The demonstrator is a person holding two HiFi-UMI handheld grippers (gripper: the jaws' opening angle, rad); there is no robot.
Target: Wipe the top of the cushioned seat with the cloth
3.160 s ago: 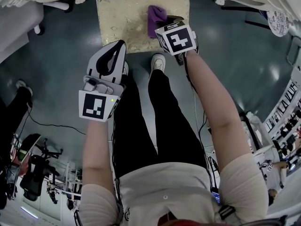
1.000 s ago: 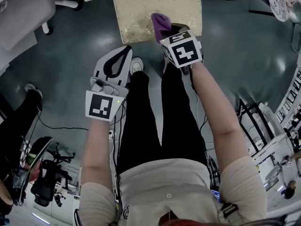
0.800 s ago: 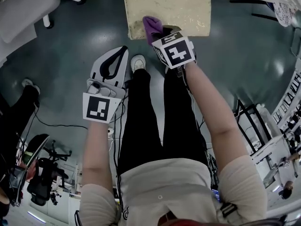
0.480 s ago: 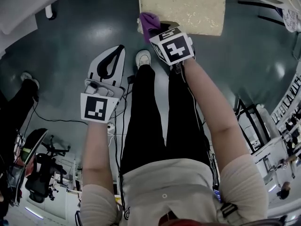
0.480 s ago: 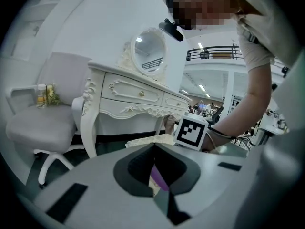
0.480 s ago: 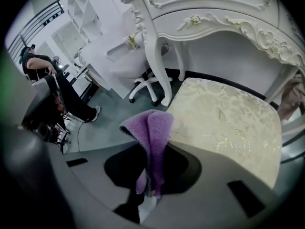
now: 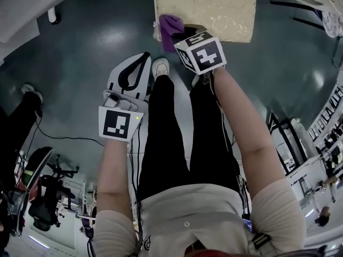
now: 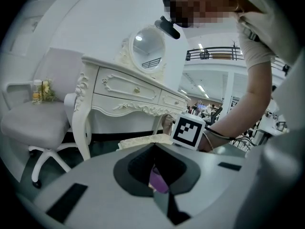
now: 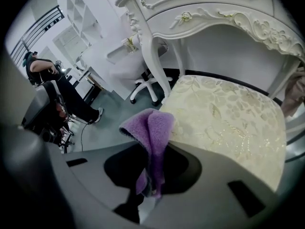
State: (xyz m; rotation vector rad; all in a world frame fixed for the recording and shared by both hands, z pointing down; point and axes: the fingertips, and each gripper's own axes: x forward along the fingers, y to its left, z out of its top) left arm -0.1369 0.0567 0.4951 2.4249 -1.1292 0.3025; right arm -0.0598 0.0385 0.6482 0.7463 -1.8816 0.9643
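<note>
Now | right tool (image 9: 151, 182) clamps cloth (image 7: 170, 25) | moved to seat (image 7: 214, 7) corner

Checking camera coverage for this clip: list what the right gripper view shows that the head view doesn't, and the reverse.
Right gripper view only: the right gripper shut on the purple cloth, and the carved front of the dressing table behind the cushioned seat. Head view only: the left gripper, shut and empty, over the floor beside the person's legs. Both: that cream seat with the cloth at its near left corner.
</note>
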